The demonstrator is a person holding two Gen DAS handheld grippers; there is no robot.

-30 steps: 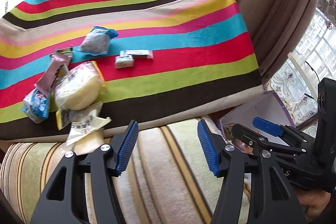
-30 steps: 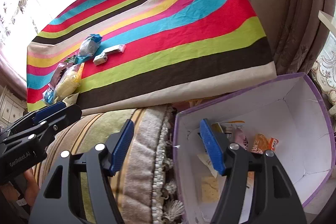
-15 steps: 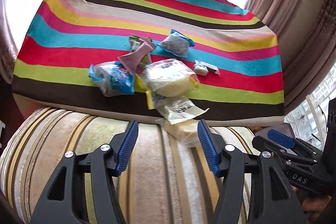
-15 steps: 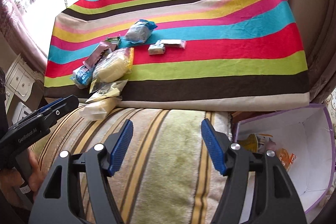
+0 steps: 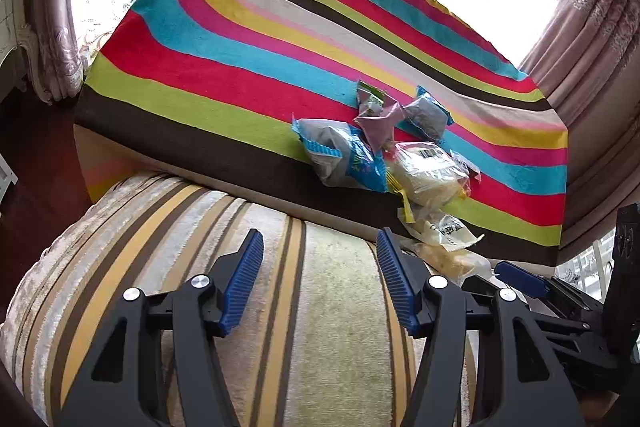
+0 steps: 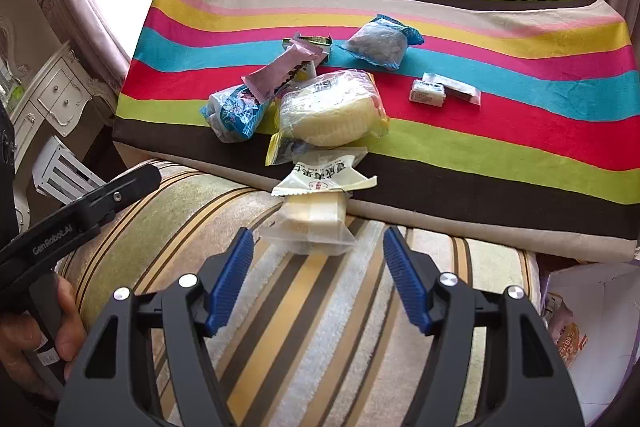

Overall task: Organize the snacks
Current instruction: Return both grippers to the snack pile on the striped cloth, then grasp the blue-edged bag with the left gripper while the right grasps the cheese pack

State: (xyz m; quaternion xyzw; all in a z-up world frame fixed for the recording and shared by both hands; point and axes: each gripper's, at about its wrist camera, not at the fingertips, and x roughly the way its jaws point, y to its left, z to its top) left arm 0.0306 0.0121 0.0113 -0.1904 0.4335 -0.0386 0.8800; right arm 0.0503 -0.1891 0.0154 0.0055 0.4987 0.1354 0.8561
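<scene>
The right gripper [image 6: 318, 279] hangs spread and empty over the striped velvet cushion [image 6: 280, 327], with a clear-wrapped cake [image 6: 310, 223] just beyond its tips, long axis across the jaws. The left gripper [image 5: 316, 283], also spread and empty, sits further left, so the right is nearer. Beyond, crinkly snack packets [image 6: 328, 107] cluster on the striped cloth [image 6: 480, 131]; the white box [image 6: 600, 307] waits at right
</scene>
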